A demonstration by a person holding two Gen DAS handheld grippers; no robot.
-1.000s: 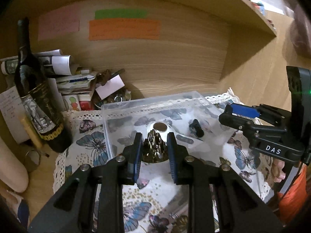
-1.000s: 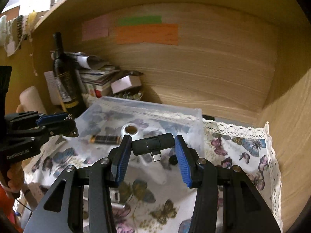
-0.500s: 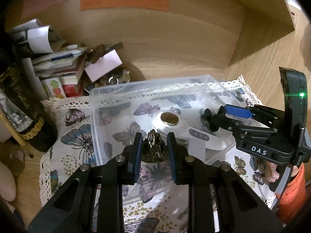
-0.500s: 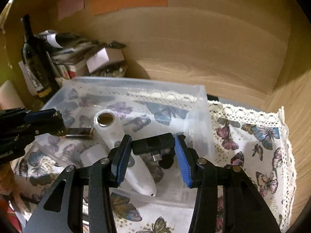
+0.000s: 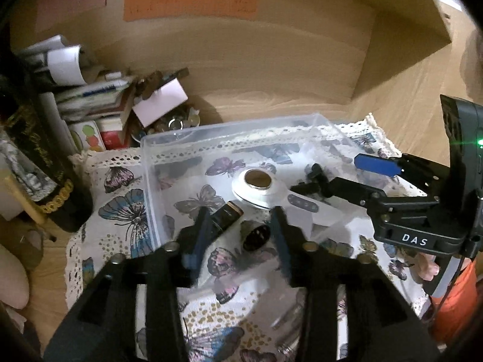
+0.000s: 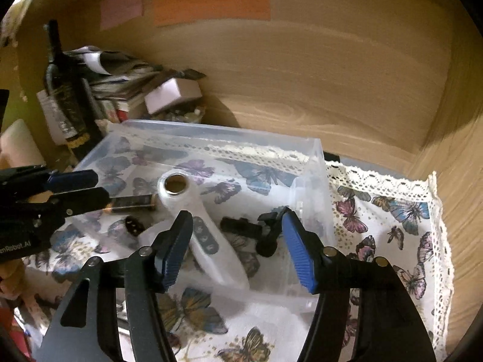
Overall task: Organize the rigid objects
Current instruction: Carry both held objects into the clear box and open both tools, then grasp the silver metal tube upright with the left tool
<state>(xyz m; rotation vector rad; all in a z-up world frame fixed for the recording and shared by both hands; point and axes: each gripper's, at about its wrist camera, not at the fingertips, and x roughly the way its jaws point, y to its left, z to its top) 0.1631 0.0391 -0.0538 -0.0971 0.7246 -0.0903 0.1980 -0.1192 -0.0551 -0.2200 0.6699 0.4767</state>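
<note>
Clear plastic bin (image 5: pixel 145 181) sits on a butterfly-print cloth (image 5: pixel 120 211) inside a wooden alcove, and both grippers hang over it. In the left wrist view the left gripper (image 5: pixel 238 229) is opening; its pads press on nothing, and a small dark ridged piece (image 5: pixel 256 235) lies in the bin between them, free of both. A black tube with a gold band (image 5: pixel 228 215) lies at 10 o'clock from that piece, just beside the left finger. A white handheld device (image 5: pixel 262 187) with a round metal head lies at 12 o'clock from the piece. The right gripper (image 5: pixel 338 178) reaches in from 3 o'clock.

In the right wrist view the right gripper (image 6: pixel 238 235) is opening too, its blue pads apart and touching nothing. A black dongle (image 6: pixel 241 224) lies on the bin floor between them, with a small black part (image 6: pixel 267 246) just beside it at 4 o'clock. The white device (image 6: pixel 205 229) runs diagonally from the bin's middle toward the left finger. A dark wine bottle (image 6: pixel 65 96) stands outside the bin at 10 o'clock, beside a pile of papers and boxes (image 6: pixel 126 90). The left gripper (image 6: pixel 90 190) enters from 9 o'clock.
</note>
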